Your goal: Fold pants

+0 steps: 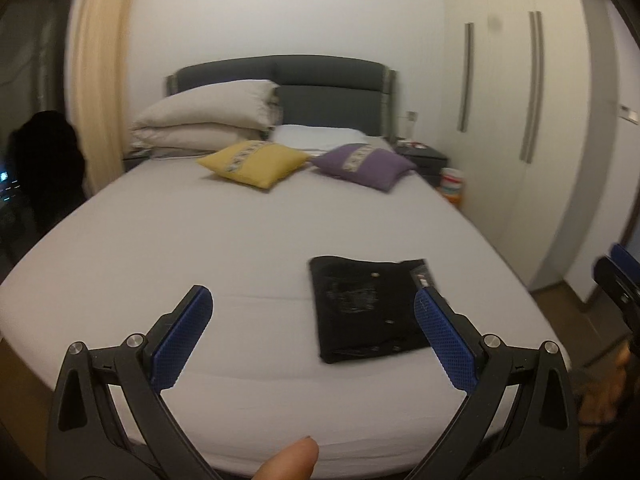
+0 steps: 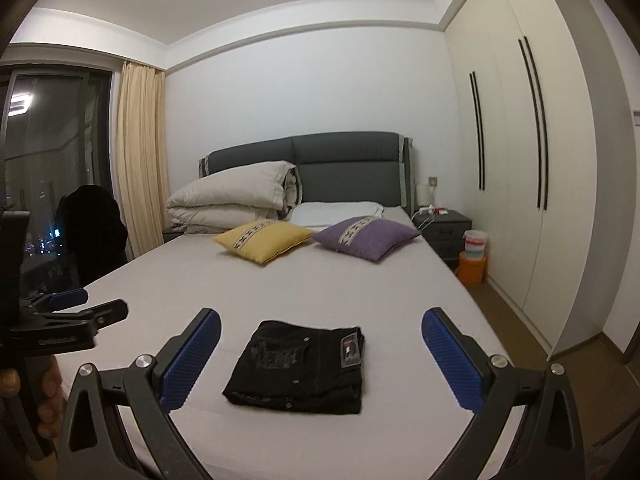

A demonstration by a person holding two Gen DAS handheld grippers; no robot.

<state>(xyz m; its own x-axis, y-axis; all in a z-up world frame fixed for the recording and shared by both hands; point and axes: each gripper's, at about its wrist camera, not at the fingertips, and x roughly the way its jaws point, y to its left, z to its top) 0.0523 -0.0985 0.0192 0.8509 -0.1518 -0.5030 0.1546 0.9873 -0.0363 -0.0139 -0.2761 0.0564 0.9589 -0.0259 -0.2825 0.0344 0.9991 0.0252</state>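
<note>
Since the pants (image 2: 298, 364) lie folded compactly on the bed (image 2: 360, 280), I judge folding done; both tools, left (image 1: 312, 312) and right (image 2: 320, 332), gape apart, empty.

Home bedroom, seemingly — bed (image 2: 360, 280), wardrobe (image 2: 520, 140)

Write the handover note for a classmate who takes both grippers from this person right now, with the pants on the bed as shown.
Left gripper: open, holding nothing, raised over the near edge of the bed.
Right gripper: open, holding nothing, pointed at the pants.
Black pants: folded into a compact rectangle, lying flat on the sheet near the foot of the bed, apart from both grippers.
Done: the folding looks finished.
Left: probably nothing, beyond checking the bundle's edges; the yellow cushion and purple cushion lie far off.
</note>
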